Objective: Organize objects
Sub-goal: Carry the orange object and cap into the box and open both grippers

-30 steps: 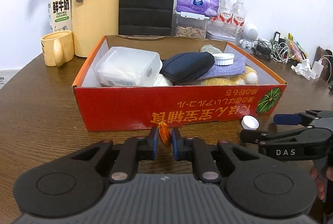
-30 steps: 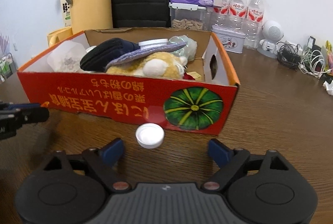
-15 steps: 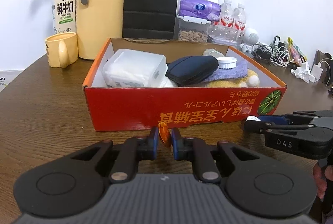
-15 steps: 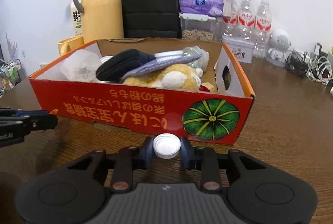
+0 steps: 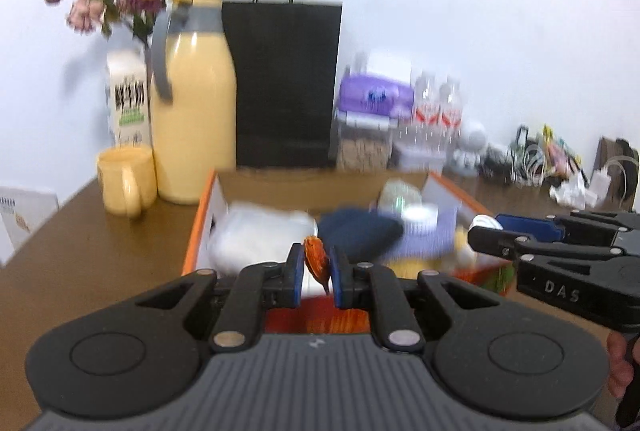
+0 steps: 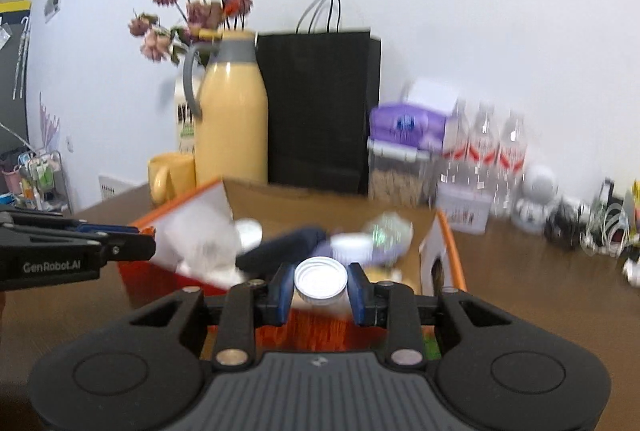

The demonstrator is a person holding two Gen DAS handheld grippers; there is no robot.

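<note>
My left gripper is shut on a small orange piece, held above the front wall of the red-orange cardboard box. My right gripper is shut on a white round cap, also raised over the box's front edge. In the left wrist view the right gripper reaches in from the right with the cap at its tip. Inside the box lie a white plastic container, a dark blue pouch and a purple cloth. Both views are blurred.
Behind the box stand a yellow thermos, a yellow mug, a milk carton, a black paper bag, a purple tissue pack and water bottles. Cables and small items crowd the far right.
The right gripper closed on the white cap that lay on the table and lifted it. Both grippers rose from table level to the height of the box's rim.
</note>
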